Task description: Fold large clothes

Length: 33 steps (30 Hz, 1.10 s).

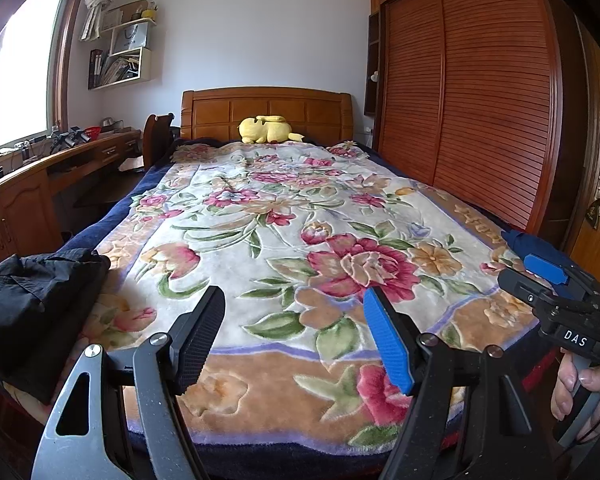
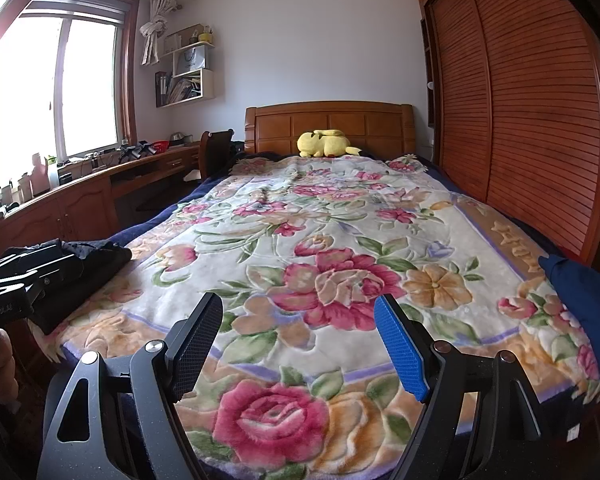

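A folded black garment [image 1: 32, 300] lies on the bed's near left corner; it also shows in the right wrist view [image 2: 96, 264]. A blue garment [image 2: 584, 304] lies at the bed's right edge, and part of it shows in the left wrist view [image 1: 536, 246] behind the right gripper. My left gripper [image 1: 294, 300] is open and empty above the foot of the floral blanket [image 1: 260, 220]. My right gripper [image 2: 300, 308] is open and empty over the blanket [image 2: 340, 240], to the right of the left one. Neither gripper touches a garment.
A yellow plush toy [image 1: 266, 129] lies by the wooden headboard [image 1: 266, 108]. A slatted wooden wardrobe [image 1: 472, 92] runs along the bed's right side. A wooden desk [image 1: 40, 176] with clutter stands under the window on the left, with a chair [image 1: 156, 136] beside the bed.
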Motion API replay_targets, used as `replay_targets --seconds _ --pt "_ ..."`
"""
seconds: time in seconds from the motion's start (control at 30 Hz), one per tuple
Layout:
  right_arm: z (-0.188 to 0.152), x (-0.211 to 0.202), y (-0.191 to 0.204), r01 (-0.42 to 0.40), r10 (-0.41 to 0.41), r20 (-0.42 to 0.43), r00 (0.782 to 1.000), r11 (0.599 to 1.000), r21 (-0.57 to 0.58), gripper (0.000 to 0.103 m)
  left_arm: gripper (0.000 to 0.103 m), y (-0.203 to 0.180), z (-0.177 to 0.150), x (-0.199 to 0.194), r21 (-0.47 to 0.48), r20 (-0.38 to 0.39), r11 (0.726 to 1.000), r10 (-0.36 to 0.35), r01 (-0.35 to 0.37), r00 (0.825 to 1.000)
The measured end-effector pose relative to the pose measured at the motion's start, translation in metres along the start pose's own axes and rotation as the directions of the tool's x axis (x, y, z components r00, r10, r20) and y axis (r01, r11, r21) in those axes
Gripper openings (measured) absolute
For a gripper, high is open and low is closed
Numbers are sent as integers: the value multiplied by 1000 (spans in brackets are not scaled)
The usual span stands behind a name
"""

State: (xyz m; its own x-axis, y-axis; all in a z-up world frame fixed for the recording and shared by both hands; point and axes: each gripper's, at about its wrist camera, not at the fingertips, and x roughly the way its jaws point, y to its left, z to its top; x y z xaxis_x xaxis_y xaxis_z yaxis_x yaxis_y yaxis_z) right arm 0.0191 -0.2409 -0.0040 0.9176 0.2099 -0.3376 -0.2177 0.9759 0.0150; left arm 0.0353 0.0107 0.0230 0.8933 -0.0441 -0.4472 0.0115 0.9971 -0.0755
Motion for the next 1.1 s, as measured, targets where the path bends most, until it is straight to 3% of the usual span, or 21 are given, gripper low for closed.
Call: replay_targets --seconds 1.1 --pt "1 0 -1 -6 6 0 1000 1000 0 80 73 1 -2 -1 0 0 1000 2 -2 1000"
